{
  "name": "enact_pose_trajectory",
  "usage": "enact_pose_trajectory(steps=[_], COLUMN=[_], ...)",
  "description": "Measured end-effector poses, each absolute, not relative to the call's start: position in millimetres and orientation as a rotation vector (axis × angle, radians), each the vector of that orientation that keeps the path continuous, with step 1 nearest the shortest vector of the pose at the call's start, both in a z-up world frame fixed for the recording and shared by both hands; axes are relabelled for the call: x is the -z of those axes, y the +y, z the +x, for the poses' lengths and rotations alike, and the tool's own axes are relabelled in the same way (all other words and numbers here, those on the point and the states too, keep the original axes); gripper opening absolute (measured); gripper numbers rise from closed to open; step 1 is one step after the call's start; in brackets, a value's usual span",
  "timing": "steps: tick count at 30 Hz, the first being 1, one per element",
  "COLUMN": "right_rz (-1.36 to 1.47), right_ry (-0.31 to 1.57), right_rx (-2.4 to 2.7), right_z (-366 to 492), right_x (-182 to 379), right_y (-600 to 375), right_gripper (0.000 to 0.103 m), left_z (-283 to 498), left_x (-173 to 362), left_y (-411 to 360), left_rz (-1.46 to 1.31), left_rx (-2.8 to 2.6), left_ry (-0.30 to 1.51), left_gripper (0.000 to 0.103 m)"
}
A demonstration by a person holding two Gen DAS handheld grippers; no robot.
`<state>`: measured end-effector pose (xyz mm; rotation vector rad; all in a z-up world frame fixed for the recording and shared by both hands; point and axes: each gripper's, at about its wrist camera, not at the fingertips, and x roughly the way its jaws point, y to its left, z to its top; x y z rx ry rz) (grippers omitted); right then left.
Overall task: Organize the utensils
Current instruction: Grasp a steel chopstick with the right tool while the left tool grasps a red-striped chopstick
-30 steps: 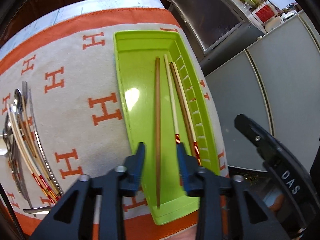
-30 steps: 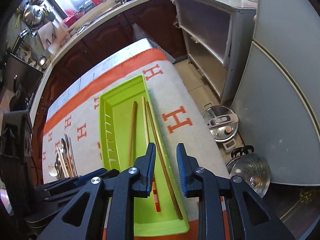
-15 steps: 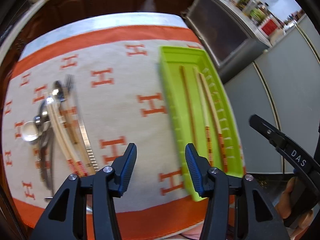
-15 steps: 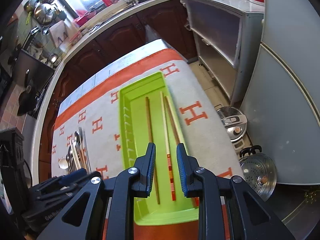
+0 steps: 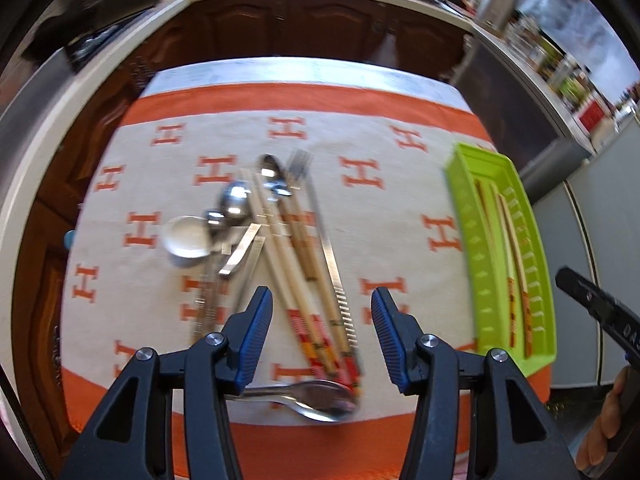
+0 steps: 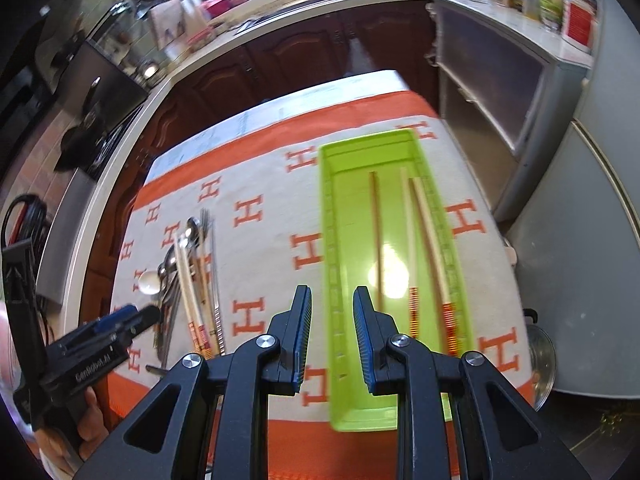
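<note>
A pile of utensils (image 5: pixel 276 240) lies on the orange-and-cream cloth (image 5: pixel 384 216): spoons, a fork, chopsticks with red-patterned ends (image 5: pixel 304 320), a metal tong and a small ladle (image 5: pixel 186 240). My left gripper (image 5: pixel 322 334) is open and empty, its jaws either side of the chopstick ends, above them. A lime green tray (image 6: pixel 338 264) holds three chopsticks (image 6: pixel 428 240). My right gripper (image 6: pixel 332 336) is open and empty above the tray's near left wall. The pile shows in the right wrist view (image 6: pixel 192 276), as does the left gripper (image 6: pixel 116 328).
A large spoon (image 5: pixel 304 398) lies crosswise at the cloth's near edge. The tray (image 5: pixel 468 240) sits at the table's right side. Cabinets (image 6: pixel 304 56) stand behind the table, a grey fridge (image 6: pixel 580 208) to the right, pot lids (image 6: pixel 542 364) on the floor.
My left gripper swung left from over the green tray to over the utensil pile and opened wider. My right gripper shifted left toward the tray's left wall and opened a little.
</note>
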<state>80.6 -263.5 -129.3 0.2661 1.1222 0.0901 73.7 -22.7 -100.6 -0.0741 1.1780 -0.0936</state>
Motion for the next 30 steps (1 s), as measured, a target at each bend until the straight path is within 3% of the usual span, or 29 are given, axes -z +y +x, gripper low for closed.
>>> enact_pose_trajectory(steps=[10,13,20,30], right_rz=[0.191,0.202,0.137,0.077], right_ry=[1.213,1.256,1.319,1.453], right_rx=[-0.251,-0.312,-0.371,-0.396], right_z=[100,110,141,181], right_x=[144,155,183,244], right_y=[-181,-161,-113,-72], right_gripper=[0.022,0.022,0.022,0.019], left_z=[83,90,103,109], left_x=[129,145,169,182], left_y=[40,47,49,54], left_rz=[-0.224,-0.329,-0.404,-0.401], left_rx=[0.043,0.095,0.137,0.137], left_ry=[1.245,1.304,1.358,1.388], left_gripper=[0.053,0.040,0.028,0.025])
